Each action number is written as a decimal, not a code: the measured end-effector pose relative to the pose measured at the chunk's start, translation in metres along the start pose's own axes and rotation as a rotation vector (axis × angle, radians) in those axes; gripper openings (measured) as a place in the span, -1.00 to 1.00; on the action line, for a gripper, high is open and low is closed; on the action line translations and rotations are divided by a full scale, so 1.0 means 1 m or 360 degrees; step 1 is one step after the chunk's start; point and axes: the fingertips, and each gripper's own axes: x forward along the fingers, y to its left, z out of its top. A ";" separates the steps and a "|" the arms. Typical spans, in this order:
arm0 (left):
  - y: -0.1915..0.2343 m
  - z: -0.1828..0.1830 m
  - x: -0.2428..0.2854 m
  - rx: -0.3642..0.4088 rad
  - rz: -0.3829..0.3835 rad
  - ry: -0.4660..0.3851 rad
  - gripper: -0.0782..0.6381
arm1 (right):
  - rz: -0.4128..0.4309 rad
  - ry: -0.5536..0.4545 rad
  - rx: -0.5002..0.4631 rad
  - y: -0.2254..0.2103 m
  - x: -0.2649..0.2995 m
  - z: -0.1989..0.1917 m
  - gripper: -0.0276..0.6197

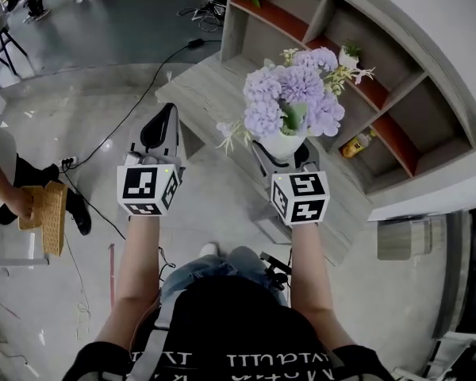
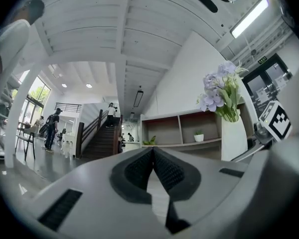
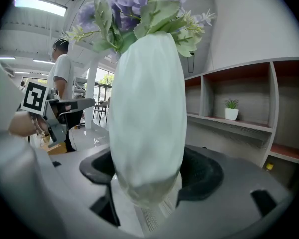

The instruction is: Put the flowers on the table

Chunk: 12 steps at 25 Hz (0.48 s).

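Over the wooden table, holding the vase of flowers clamped between the right gripper's fingers, left gripper pinched shut empty, likely needing an upright lowering.

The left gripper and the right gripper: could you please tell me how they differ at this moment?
The left gripper has its jaws shut together with nothing between them; the right gripper is clamped on the white vase of purple flowers. The left gripper carries nothing, while the right gripper holds the vase upright over the wooden table. Both bear a marker cube.
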 end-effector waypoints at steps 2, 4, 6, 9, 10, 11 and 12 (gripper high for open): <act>0.000 0.000 0.000 0.0002 -0.0009 -0.0005 -0.75 | -0.0006 0.0002 0.0002 0.000 -0.001 -0.001 0.24; 0.000 -0.001 -0.001 0.0004 -0.0006 -0.0005 -0.75 | -0.0008 -0.0004 0.0000 0.000 0.000 -0.001 0.24; 0.001 -0.002 -0.001 0.0007 -0.0001 -0.0003 -0.75 | -0.0006 -0.0012 -0.0002 -0.001 0.001 0.000 0.24; 0.002 -0.003 -0.003 0.0013 0.0008 0.0003 -0.75 | 0.0004 -0.0013 -0.0004 -0.001 0.002 -0.001 0.24; 0.002 -0.002 -0.004 0.0016 0.0011 0.0006 -0.75 | 0.0008 -0.0011 -0.0003 -0.001 0.002 -0.001 0.24; 0.003 -0.001 -0.004 0.0018 0.0015 0.0008 -0.75 | 0.0014 -0.0009 -0.0001 0.000 0.002 -0.001 0.24; 0.003 0.000 -0.004 0.0021 0.0018 0.0011 -0.75 | 0.0020 -0.0008 0.0003 0.000 0.002 -0.001 0.24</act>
